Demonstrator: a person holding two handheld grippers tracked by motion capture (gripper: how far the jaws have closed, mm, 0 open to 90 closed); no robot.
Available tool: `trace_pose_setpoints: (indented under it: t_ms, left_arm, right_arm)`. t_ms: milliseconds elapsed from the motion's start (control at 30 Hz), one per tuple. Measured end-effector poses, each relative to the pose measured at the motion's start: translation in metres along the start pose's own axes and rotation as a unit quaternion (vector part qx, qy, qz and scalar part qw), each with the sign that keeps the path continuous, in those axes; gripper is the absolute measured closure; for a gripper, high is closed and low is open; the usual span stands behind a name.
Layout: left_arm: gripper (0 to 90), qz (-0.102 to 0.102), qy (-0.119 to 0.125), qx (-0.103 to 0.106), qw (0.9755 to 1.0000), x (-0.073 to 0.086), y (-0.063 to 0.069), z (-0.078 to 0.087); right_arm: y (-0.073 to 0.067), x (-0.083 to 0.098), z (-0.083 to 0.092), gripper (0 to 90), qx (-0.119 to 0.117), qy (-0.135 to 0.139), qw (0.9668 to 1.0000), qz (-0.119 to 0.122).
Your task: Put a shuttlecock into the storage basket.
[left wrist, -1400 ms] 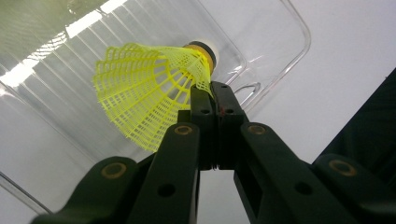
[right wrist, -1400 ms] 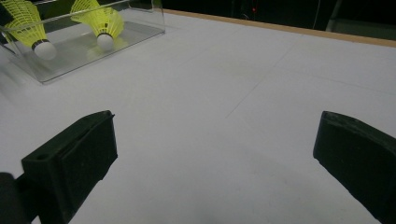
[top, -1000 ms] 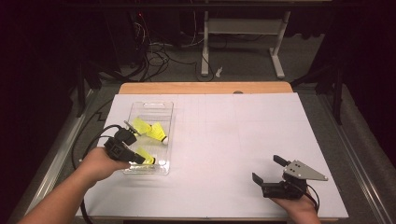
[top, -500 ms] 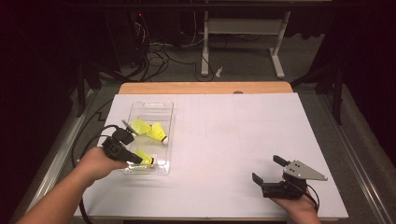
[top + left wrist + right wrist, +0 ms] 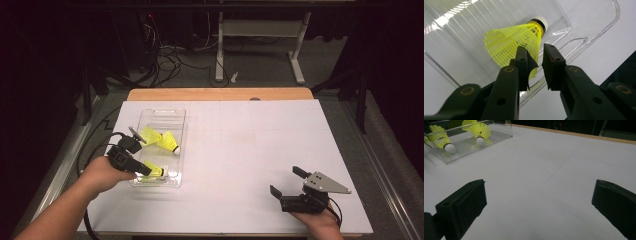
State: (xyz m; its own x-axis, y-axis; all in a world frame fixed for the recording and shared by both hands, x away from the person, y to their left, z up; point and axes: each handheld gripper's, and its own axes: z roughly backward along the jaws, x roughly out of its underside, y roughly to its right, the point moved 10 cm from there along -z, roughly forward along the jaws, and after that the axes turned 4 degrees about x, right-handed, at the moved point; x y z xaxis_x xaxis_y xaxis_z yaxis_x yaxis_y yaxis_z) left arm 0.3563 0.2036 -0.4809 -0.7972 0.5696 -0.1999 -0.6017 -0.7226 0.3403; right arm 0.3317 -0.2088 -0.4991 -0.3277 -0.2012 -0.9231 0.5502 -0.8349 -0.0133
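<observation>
high view: white paper-covered table (image 5: pixel 240 150) on a wooden board, dark room behind with cables and a white metal stand (image 5: pixel 260 45). left gripper (image 5: pixel 535 63) has just been opening, its jaws slightly apart around the skirt edge of a yellow mesh shuttlecock (image 5: pixel 511 41) in a clear plastic tray (image 5: pixel 172 117); right gripper (image 5: pixel 292 187) gapes wide, holding nothing.

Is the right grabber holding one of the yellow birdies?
No, the right gripper hangs open above bare white table, with nothing between its jaws; the shuttlecocks lie in the clear tray.

Shuttlecock (image 5: pixel 514 41) skirt partly behind tongs (image 5: pixel 535 66)

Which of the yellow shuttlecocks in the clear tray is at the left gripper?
The near shuttlecock, at the tray's front end, beside the left gripper; the others lie farther back.
</observation>
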Motion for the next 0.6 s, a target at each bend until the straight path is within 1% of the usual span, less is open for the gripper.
trace_pose_setpoints:
  t_ms: [100,267,433,500,600]
  left_arm:
    - [70.0,0.005,0.003,-0.002,1.0000,-0.001,-0.001,0.001]
    - [64.6,0.010,0.002,-0.009,0.9999,0.000,-0.001,0.006]
    - [60.1,0.005,0.000,-0.017,0.9998,-0.001,0.000,0.010]
    - [57.8,0.008,0.001,-0.023,0.9997,-0.002,0.000,0.011]
    - [54.8,0.007,0.001,-0.031,0.9995,-0.002,0.001,0.013]
  right_arm:
    - [0.000,0.000,0.000,0.2,0.000,-0.001,1.0000,0.000]
    - [0.000,0.000,0.000,0.2,0.001,-0.001,1.0000,0.000]
    - [0.000,0.000,0.001,0.2,0.001,0.000,1.0000,0.000]
    - [0.000,-0.001,0.001,0.2,0.001,0.000,1.0000,0.000]
    - [0.000,-0.001,0.001,0.2,0.001,0.001,1.0000,0.001]
